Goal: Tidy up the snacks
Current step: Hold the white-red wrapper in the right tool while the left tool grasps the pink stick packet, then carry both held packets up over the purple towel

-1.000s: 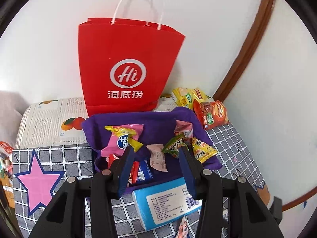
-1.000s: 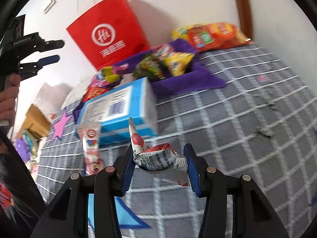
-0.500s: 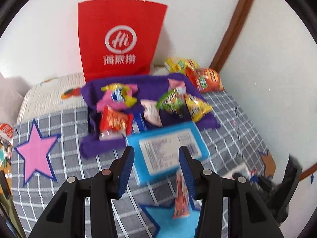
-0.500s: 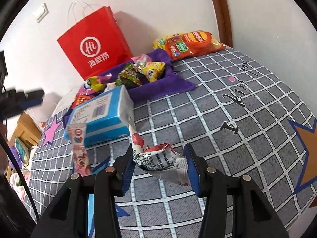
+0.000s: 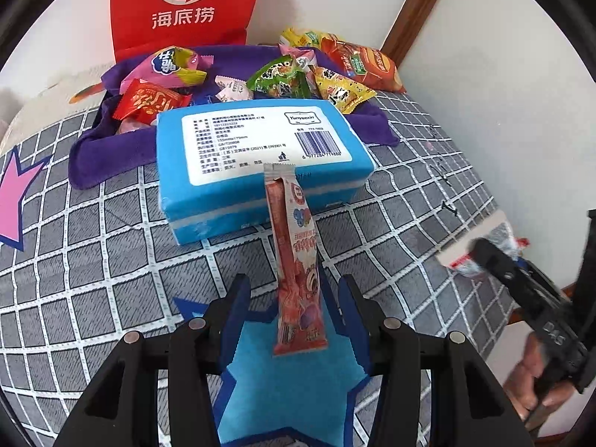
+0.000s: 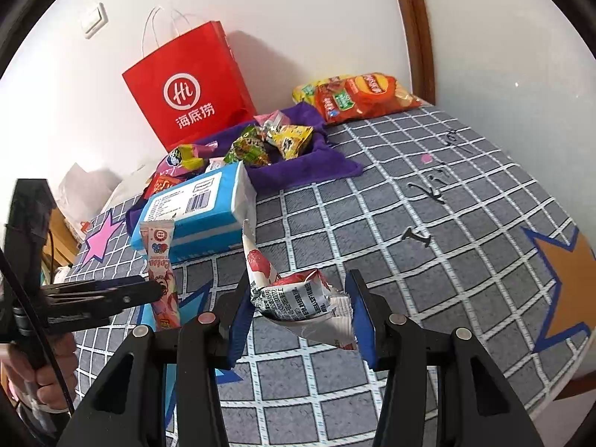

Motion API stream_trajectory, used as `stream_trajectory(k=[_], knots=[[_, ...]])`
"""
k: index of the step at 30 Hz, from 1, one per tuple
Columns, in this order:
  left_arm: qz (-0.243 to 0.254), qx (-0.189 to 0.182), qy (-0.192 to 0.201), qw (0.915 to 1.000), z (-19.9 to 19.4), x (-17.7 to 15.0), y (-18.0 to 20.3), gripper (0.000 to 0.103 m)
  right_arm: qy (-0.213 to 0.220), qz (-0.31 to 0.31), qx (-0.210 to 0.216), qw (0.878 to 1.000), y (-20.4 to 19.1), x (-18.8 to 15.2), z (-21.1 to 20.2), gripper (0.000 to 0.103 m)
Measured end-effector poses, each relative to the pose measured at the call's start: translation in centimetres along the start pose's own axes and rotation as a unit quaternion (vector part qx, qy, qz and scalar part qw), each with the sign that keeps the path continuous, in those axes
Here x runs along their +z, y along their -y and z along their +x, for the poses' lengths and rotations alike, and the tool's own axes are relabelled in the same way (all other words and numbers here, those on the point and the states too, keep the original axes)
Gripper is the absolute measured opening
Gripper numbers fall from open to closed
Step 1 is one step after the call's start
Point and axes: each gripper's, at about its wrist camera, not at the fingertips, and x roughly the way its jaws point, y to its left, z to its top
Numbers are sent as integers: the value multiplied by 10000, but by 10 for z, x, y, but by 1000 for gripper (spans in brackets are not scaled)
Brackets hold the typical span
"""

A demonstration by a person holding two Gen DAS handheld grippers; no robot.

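A long red stick snack (image 5: pixel 298 260) lies on the grey checked bedcover, its far end leaning on a blue tissue pack (image 5: pixel 257 149). My left gripper (image 5: pixel 294 283) hangs just over the stick's near half. Its jaws are opening with the stick between them, and the pads do not touch it. My right gripper (image 6: pixel 298 283) is shut on a crumpled white-and-red snack packet (image 6: pixel 294 294), held above the cover to the right of the stick snack (image 6: pixel 158 257). Several small snack packs fill a purple cloth tray (image 5: pixel 93 160) behind the tissue pack.
A red paper bag (image 6: pixel 190 93) stands against the wall behind the purple tray (image 6: pixel 309 171). Orange and yellow chip bags (image 6: pixel 365 93) lie in the far right corner. The bedcover (image 6: pixel 428 260) stretches right to the bed's edge. A hand (image 6: pixel 41 380) holds the left gripper's handle.
My left gripper has pulled back from the purple tray and come down over the stick snack, which now lies between its jaws. The right gripper drifted slightly, still holding its packet.
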Motion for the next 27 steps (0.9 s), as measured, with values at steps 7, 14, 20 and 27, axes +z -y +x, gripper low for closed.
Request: stream_trajectory(k=[7, 14, 20, 27], knots=[[42, 257, 66, 9996, 15, 2, 8, 44, -4, 22, -18, 10000, 10, -6, -4, 48], [112, 330, 206, 9992, 13, 4, 13, 18, -21, 2, 0, 10000, 12, -4, -6, 48], [9, 157, 474, 9988, -16, 13, 8, 18, 71, -144, 33, 9999, 2, 7, -12, 48], [-80, 140, 717, 9973, -46, 24, -1, 18, 153, -345, -91, 9992, -18, 31, -15, 48]])
